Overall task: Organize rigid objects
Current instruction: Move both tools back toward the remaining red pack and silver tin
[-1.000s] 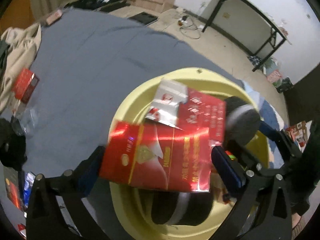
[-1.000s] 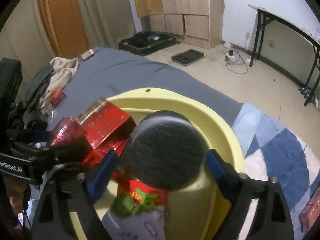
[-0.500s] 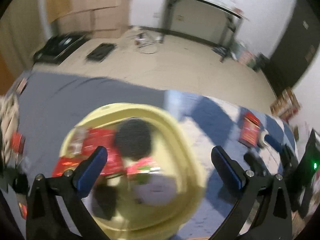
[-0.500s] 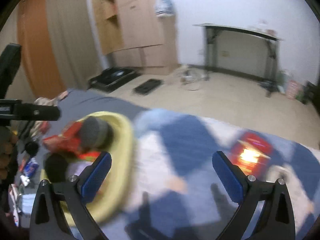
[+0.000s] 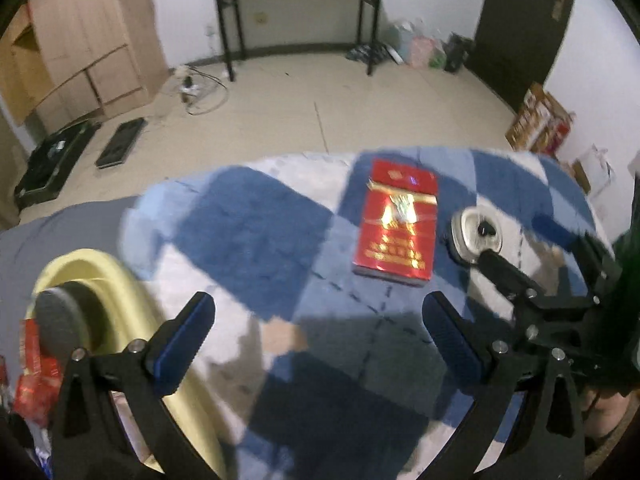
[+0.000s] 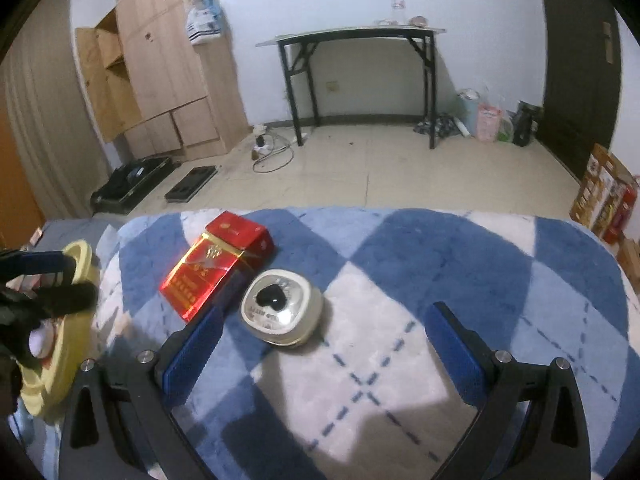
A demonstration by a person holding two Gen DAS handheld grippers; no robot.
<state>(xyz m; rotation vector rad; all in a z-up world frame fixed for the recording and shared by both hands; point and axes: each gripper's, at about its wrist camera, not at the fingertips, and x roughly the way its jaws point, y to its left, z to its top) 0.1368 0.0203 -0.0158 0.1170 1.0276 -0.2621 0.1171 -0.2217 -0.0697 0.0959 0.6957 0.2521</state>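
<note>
Both grippers hang empty over a blue-and-white checked blanket (image 6: 420, 264) that carries a red box (image 6: 208, 268) and a small tin (image 6: 282, 308).

The left gripper (image 5: 318, 336) and the right gripper (image 6: 322, 338) both stand spread wide, released; only the left view shows the grey round object (image 5: 60, 322) and red packs (image 5: 34, 384) inside the yellow basin (image 5: 120, 292), which the right view cuts to a rim at its left edge; beyond lie a tiled floor (image 6: 360, 164), a black-legged side table (image 6: 352, 36) and a wooden cupboard (image 6: 168, 64); the glossy red box with gold print lies flat, just beside the rounded cream tin with its silver, black-marked lid.
</note>
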